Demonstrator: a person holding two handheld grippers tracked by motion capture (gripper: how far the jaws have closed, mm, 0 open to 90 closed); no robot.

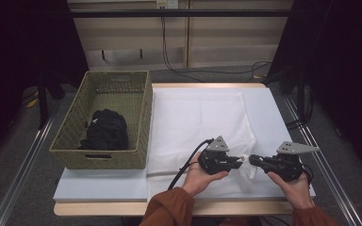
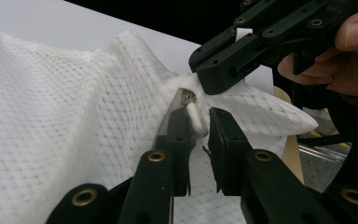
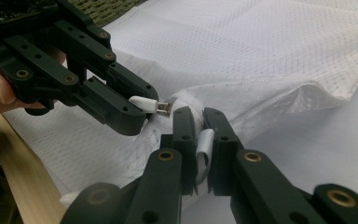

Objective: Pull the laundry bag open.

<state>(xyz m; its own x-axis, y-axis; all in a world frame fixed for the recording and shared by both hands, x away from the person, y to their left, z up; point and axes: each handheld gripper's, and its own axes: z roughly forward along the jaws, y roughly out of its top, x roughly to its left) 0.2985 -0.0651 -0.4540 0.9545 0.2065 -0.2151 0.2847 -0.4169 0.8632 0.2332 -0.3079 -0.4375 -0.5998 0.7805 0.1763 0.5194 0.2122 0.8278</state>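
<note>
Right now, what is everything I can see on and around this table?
Mesh laundry bag: one, white, spread flat on the table, its near right corner lifted between the two grippers.
Zipper pull: one, white with a metal end, at that lifted corner, between the left gripper's fingers.
Wicker basket: one, olive green, at the table's left side.
Clothing: one bundle, black, inside the basket.
Table: one, pale top with a wooden edge.
Cables: several, black, on the floor behind.
Left gripper: one, black, closing on the zipper pull.
Right gripper: one, black, shut on the bag's fabric.
</note>
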